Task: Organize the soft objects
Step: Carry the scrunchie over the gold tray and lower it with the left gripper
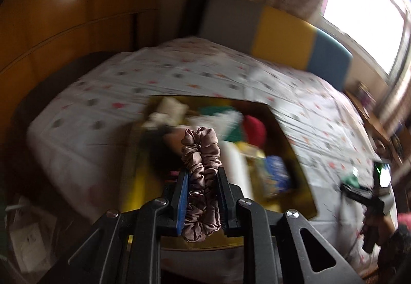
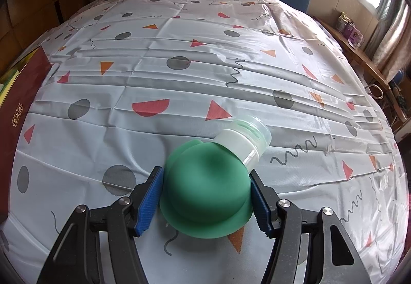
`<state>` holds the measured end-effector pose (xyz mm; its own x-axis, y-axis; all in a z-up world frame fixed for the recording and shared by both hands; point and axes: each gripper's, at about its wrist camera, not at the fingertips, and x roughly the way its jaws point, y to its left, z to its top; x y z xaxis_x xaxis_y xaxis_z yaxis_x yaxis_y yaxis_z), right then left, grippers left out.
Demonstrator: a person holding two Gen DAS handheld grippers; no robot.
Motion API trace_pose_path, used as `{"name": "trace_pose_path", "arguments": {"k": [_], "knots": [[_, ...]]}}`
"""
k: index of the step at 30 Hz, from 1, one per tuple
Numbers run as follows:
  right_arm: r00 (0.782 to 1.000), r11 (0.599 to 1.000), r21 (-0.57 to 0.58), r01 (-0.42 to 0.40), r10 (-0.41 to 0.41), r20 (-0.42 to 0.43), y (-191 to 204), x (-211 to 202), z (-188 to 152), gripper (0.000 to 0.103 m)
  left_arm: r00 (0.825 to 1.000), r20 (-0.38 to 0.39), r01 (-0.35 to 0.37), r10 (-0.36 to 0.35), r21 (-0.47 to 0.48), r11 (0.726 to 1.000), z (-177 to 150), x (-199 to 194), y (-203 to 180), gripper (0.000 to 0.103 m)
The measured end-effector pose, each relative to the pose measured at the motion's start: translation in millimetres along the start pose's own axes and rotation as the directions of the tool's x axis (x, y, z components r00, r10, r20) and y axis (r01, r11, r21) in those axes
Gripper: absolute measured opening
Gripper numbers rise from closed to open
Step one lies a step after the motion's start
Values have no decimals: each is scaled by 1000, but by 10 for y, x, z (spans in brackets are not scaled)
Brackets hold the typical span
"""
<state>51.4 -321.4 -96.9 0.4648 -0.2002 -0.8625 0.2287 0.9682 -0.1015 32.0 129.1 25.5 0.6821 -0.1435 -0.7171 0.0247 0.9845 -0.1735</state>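
Two close wrist views angled down, sharing the patterned tablecloth (image 2: 205,58).

Scrunchie (image 1: 201,181) between left gripper (image 1: 201,173) jaws, above box (image 1: 295,155) on bed (image 1: 128,78). Soft things jumbled in box, blurred. Right gripper (image 2: 205,181) to right of box; squeeze bottle (image 2: 208,186) between its jaws, on tablecloth (image 2: 205,53), cap (image 2: 246,135) pointing away, rightward. Headboard (image 1: 282,40) behind bed, window (image 1: 372,1) at right.
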Motion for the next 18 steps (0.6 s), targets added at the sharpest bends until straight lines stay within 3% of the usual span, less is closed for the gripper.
{"name": "trace_pose_path", "arguments": {"k": [3,6,11,18], "knots": [[1000,1000,-3,2,-2,0,-2,0,6,64,999,3,-48,48,-70,996,-21,-65,356,19],[1000,1000,-4,4,-4,0,-5,-1,5,64,998,-31,-50,47,-116,992,-91,-15,513,19],[1000,1000,-5,7,-7,-1,4,-7,1,64,993,-106,44,-57,-119,992,-165,237,265,19],[1000,1000,-12,11,-11,-2,9,-11,1,64,981,-161,102,-109,-47,994,-186,568,-237,20]]}}
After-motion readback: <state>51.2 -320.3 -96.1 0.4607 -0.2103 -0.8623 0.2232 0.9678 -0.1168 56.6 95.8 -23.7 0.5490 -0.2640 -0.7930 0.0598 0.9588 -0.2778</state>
